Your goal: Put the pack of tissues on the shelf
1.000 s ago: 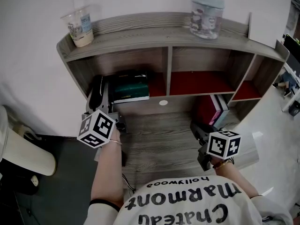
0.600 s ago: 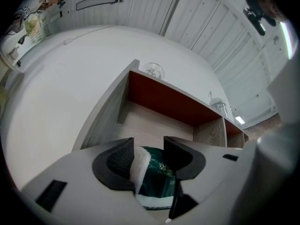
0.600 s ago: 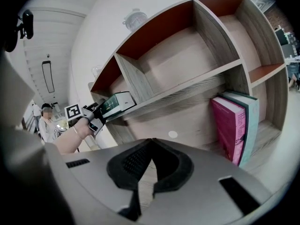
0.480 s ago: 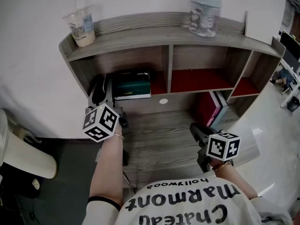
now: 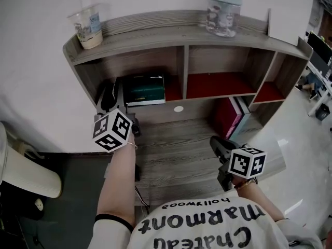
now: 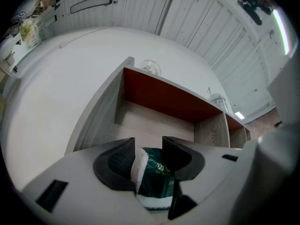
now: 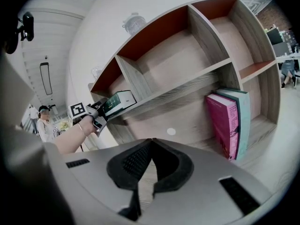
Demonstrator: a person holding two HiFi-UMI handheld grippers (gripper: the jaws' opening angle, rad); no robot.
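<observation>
We are working at the shelf (image 5: 181, 35), which is standing on the desk (image 5: 176, 149); all places below are given relative to it. The left gripper (image 6: 147, 144) is reaching into the shelf's left compartment, and its jaws are closing on the pack of tissues (image 5: 146, 88), with both pads touching the pack's near end. The pack is lying in that compartment close to the front edge, and we cannot tell whether it is fully resting on the board. We are judging the main risks as follows: a withdrawal with the pads pressing on the pack would drag it out onto the desk, and continued squeezing would crush the soft wrapper. The right gripper (image 7: 151, 142) is hovering over the desk in front of the shelf, empty, with its jaws together. Two books (image 5: 231, 119) are standing below the shelf's right half, a jug (image 5: 224, 12) is sitting on its top board and a plastic cup (image 5: 87, 27) is sitting at that board's left end. None of these is obstructing the left compartment.
</observation>
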